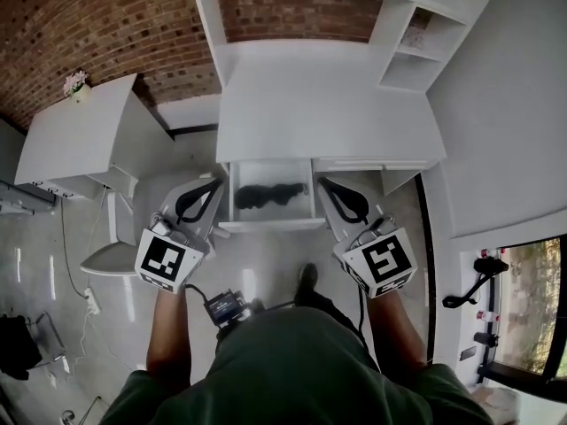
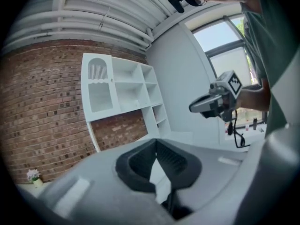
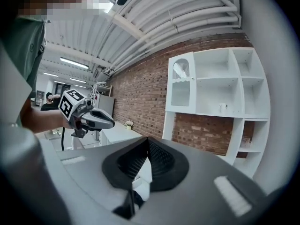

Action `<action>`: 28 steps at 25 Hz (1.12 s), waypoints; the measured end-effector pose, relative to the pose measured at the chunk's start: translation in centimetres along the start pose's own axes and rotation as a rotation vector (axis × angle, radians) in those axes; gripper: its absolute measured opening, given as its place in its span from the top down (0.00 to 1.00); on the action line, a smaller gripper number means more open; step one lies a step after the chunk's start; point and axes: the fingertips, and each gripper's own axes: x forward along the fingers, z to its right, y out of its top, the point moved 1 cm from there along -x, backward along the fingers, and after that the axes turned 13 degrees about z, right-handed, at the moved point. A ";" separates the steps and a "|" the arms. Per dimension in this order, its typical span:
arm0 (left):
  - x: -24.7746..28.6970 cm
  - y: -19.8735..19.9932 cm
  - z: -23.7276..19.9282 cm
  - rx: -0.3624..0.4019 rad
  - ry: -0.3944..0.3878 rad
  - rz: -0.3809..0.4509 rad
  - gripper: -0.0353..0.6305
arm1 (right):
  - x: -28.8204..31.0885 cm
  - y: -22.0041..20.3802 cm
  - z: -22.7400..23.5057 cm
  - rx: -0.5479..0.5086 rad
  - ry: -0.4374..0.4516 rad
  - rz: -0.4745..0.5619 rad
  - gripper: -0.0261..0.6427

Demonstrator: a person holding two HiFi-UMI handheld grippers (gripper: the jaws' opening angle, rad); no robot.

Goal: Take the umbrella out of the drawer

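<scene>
One black umbrella (image 1: 268,194) lies bunched inside the open drawer (image 1: 270,225) of the white desk (image 1: 328,104). Two grippers flank that drawer: the left gripper (image 1: 216,182) just beside its left wall, the right gripper (image 1: 324,183) just beside its right wall, neither touching the umbrella. Each has its jaws pressed together with nothing between them. A brick wall (image 1: 97,25) stands behind the desk.

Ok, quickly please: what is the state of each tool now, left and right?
Left tool: closed, holding nothing.
Right tool: closed, holding nothing.
</scene>
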 end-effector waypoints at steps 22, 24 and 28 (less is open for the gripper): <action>11.6 -5.1 -4.7 -0.044 0.043 -0.091 0.94 | 7.0 -5.4 10.4 0.066 0.113 -0.028 0.95; 12.3 -5.2 -5.9 -0.048 0.021 -0.076 0.94 | 7.8 -5.2 10.8 0.058 0.091 -0.037 0.95; 13.3 -5.3 -8.4 -0.046 -0.025 -0.044 0.94 | 9.8 -4.9 11.2 0.048 0.039 -0.057 0.95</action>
